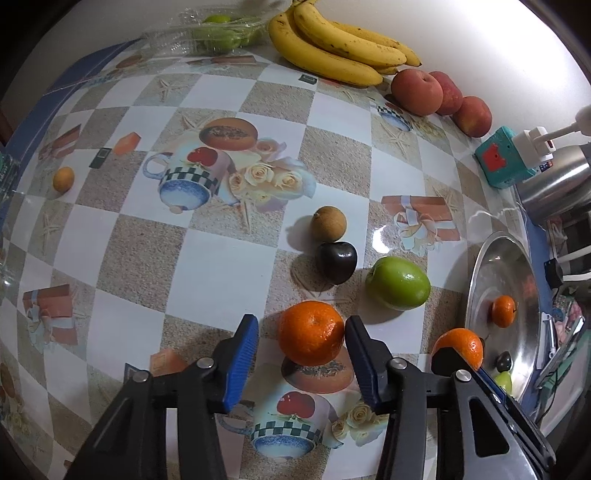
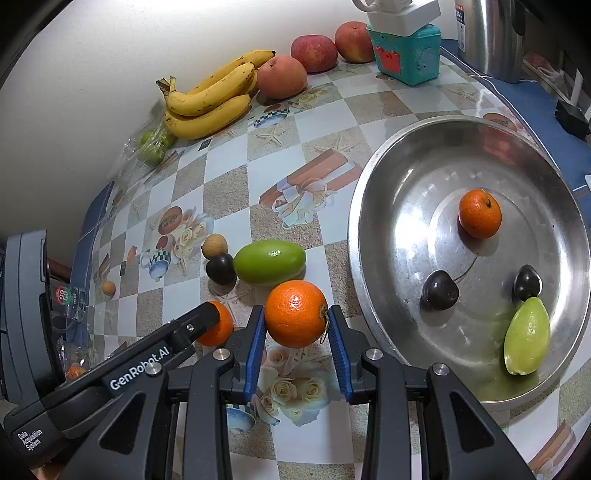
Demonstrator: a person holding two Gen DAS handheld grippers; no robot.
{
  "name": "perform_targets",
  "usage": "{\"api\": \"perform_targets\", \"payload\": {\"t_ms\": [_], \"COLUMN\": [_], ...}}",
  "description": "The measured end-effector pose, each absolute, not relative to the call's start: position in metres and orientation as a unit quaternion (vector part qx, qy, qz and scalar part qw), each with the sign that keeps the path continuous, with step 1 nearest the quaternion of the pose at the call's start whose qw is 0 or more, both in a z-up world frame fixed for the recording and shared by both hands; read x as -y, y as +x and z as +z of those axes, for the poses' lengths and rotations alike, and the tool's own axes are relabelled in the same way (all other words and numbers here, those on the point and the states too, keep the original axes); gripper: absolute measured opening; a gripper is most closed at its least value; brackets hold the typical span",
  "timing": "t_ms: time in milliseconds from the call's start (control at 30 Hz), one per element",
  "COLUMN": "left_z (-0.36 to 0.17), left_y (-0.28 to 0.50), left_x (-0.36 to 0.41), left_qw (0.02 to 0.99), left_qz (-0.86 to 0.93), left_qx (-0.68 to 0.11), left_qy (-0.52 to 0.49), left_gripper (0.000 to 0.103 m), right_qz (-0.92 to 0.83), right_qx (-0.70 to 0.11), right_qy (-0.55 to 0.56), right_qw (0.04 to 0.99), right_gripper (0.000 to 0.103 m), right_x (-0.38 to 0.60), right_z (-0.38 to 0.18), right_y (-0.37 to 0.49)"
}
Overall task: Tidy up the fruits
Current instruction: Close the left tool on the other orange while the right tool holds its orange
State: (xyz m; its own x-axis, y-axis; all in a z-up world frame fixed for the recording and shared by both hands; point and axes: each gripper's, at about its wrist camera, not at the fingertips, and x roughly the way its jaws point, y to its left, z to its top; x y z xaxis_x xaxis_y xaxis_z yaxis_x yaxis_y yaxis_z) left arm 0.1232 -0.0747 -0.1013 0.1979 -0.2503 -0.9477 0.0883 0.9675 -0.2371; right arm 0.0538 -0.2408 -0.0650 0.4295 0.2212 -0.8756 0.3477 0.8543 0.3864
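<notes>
My left gripper (image 1: 301, 334) is open around a tangerine (image 1: 311, 332) that rests on the tablecloth; the right pad touches it, the left pad stands apart. My right gripper (image 2: 296, 321) is shut on a second tangerine (image 2: 296, 313), held just left of a steel tray (image 2: 391, 177). The tray holds a small tangerine (image 2: 479, 213), two dark cherries (image 2: 440, 289) and a pale green fruit (image 2: 527, 335). On the cloth lie a green fruit (image 1: 398, 282), a dark plum (image 1: 337, 261) and a brown longan (image 1: 328, 224).
Bananas (image 1: 332, 44), three peaches (image 1: 416, 92) and bagged green fruits (image 1: 218, 31) line the far wall. A small longan (image 1: 63, 179) lies at the left. A teal box (image 1: 502, 158) and a steel kettle (image 1: 561, 181) stand behind the tray.
</notes>
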Motion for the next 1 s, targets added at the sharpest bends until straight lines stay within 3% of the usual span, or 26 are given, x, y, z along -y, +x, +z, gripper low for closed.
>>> {"api": "perform_targets", "payload": {"t_ms": [167,1000], "left_z": [-0.1,-0.065], "left_y": [0.124,0.122], "left_x": [0.078,0.063], "left_qw": [0.772,0.8], "left_qz": [-0.121,-0.129], "left_qx": [-0.621,-0.577], "left_qy": [-0.066,-0.103], "left_gripper": [0.039,0.038], "right_qz": [-0.038,-0.051], "right_qx": [-0.533,-0.512], "right_qy": [0.267,0.274], "right_qw": [0.802,0.812], "right_gripper": [0.035,0.035], "right_x": [0.24,0.251], "right_z": [-0.065,-0.053], "right_y": [0.054,0.048]}}
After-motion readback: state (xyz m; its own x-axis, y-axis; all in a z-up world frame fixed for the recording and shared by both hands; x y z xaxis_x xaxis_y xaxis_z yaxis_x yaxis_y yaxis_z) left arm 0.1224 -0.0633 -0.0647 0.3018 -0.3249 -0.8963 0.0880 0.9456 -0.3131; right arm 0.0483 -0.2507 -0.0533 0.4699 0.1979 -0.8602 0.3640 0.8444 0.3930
